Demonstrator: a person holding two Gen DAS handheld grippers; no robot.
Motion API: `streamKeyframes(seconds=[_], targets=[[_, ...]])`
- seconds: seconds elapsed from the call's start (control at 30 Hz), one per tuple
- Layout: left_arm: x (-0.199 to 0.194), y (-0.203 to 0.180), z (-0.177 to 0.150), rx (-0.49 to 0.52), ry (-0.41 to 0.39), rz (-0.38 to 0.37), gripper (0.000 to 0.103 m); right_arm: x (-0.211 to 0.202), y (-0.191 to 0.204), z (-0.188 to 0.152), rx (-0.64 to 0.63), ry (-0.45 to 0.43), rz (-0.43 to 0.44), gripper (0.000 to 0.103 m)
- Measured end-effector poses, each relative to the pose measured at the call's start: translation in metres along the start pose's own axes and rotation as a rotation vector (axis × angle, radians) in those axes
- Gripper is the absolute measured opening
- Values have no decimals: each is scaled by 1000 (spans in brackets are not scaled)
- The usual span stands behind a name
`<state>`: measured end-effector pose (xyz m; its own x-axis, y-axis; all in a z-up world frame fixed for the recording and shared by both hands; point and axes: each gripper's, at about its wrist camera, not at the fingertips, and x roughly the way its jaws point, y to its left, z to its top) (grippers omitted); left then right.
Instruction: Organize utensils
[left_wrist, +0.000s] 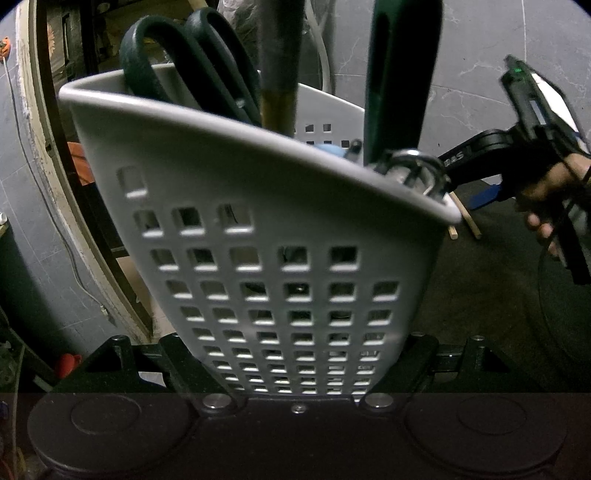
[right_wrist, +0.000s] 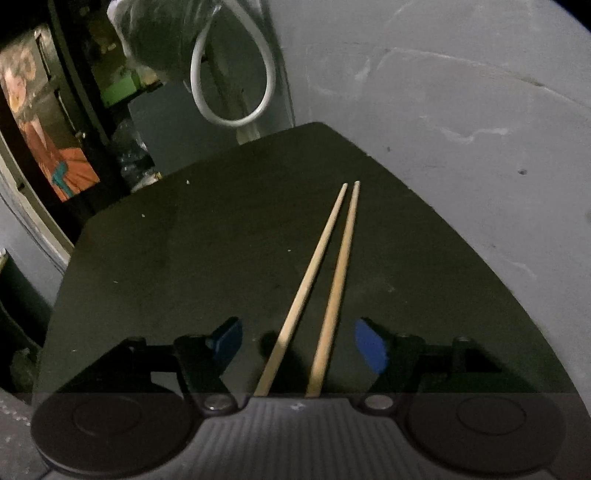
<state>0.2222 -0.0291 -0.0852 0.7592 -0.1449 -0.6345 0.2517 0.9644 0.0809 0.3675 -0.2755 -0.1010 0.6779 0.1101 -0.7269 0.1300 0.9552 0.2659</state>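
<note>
White perforated caddy (left_wrist: 280, 229), tan chopsticks (right_wrist: 325, 295)

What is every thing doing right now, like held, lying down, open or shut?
White basket: tilted, gripped by the left gripper, already holding utensils.
Scissors: shut, handles up in the basket.
Green handle: standing in the basket.
Chopsticks: lying side by side on the dark table, not held.
Right gripper: open, fingers either side of the chopsticks, not touching them.

Left tongs (left_wrist: 295, 354) grip tilted holder (left_wrist: 258, 206), apparently holding scissors (left_wrist: 192, 62).
</note>
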Motion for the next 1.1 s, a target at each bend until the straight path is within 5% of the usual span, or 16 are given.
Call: streamKeyframes(seconds=[0.13, 0.33, 0.43, 1.1], targets=[[0, 0, 0, -2, 0, 0, 82, 11, 14, 0, -76, 27, -55, 70], [0, 0, 0, -2, -1, 0, 82, 3, 27, -12, -169, 24, -86, 23], [0, 0, 0, -3, -3, -1, 82, -6, 25, -19, -180, 39, -73, 18], [3, 6, -4, 6, -9, -12, 82, -94, 30, -100, -482, 179, 52, 16]])
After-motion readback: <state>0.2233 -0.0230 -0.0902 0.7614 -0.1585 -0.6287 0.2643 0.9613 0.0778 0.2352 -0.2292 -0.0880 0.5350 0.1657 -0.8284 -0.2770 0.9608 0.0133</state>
